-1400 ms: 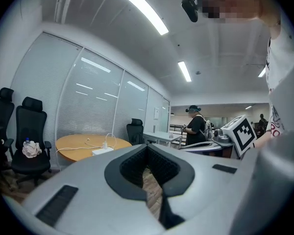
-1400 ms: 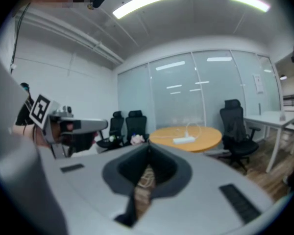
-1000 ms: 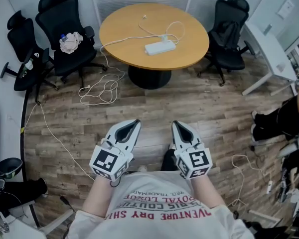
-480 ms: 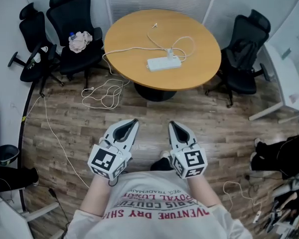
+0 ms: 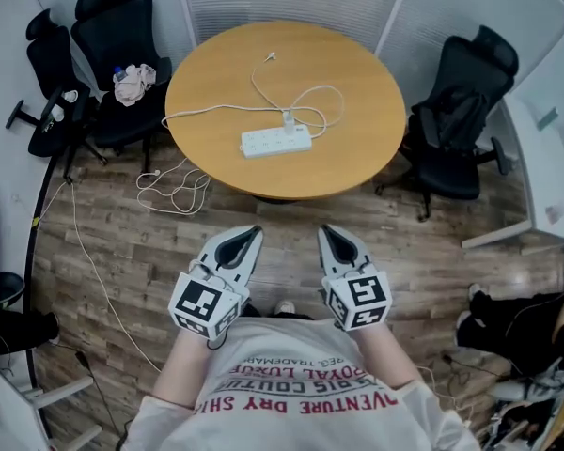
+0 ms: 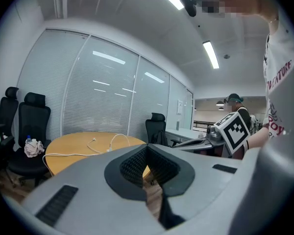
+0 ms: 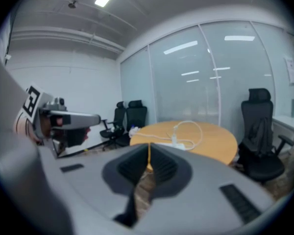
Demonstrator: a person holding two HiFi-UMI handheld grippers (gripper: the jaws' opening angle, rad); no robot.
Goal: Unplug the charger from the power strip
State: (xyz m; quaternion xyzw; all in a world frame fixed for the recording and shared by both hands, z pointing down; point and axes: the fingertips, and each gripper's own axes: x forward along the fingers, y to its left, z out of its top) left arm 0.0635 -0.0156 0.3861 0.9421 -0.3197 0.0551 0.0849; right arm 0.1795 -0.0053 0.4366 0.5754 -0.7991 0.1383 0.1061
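Table (image 5: 362,87) bears charger (image 5: 288,120), well beyond grippers (image 5: 247,240) (image 5: 331,238)

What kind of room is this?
Likely an office meeting room: a round table, office chairs beside it, glass walls with blinds, and a power strip on the table.

Both grippers are held side by side at waist height, left gripper (image 5: 245,242) and right gripper (image 5: 333,240) both closed and empty.
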